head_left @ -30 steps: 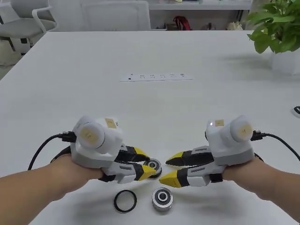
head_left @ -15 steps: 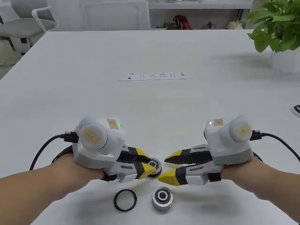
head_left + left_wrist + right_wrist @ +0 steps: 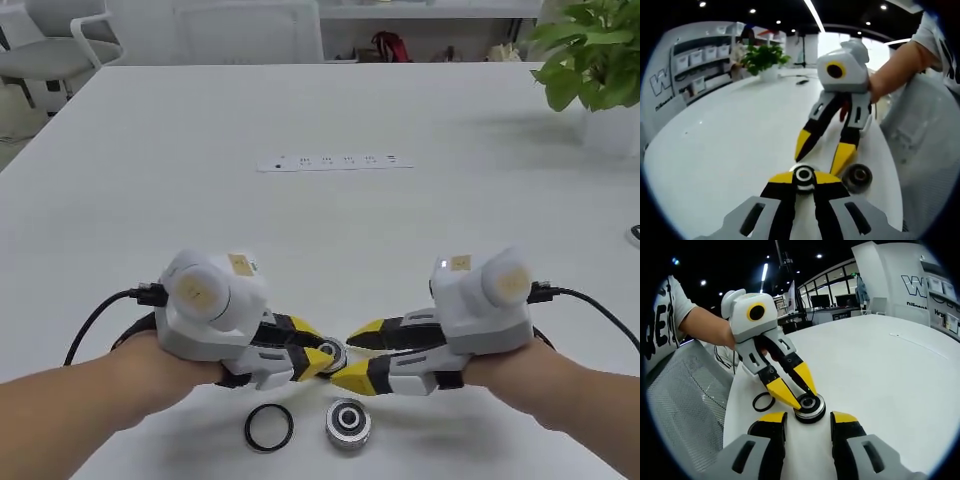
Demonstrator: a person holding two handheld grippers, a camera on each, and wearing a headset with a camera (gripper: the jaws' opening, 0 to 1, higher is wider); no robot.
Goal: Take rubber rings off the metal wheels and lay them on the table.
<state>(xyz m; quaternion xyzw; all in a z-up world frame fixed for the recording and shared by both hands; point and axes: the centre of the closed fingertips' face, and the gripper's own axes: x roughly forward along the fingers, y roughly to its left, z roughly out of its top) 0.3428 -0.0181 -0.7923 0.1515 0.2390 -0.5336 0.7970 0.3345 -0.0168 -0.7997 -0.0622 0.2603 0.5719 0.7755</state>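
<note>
My left gripper [image 3: 321, 360] [image 3: 804, 178] is shut on a small metal wheel [image 3: 331, 352] [image 3: 804, 175] [image 3: 809, 408] with a black rubber ring around its rim, held just above the table. My right gripper [image 3: 343, 357] [image 3: 809, 419] faces it, open, with one yellow jaw on each side of the wheel; whether they touch it I cannot tell. In the left gripper view the right gripper [image 3: 820, 155] reaches in from above. A loose black rubber ring [image 3: 267, 427] [image 3: 762, 402] lies flat on the table near me. Beside it stands a second metal wheel [image 3: 347, 421] [image 3: 858, 177].
The white table [image 3: 330, 240] stretches far ahead, with a white power strip [image 3: 334, 162] at its middle. A potted plant [image 3: 590, 60] stands at the far right. Black cables [image 3: 95, 320] trail from both grippers. Chairs and shelves stand beyond the table's far edge.
My right gripper has slid left, bringing its open jaws around the wheel held by the left gripper. The left gripper, loose ring and second wheel have stayed put.
</note>
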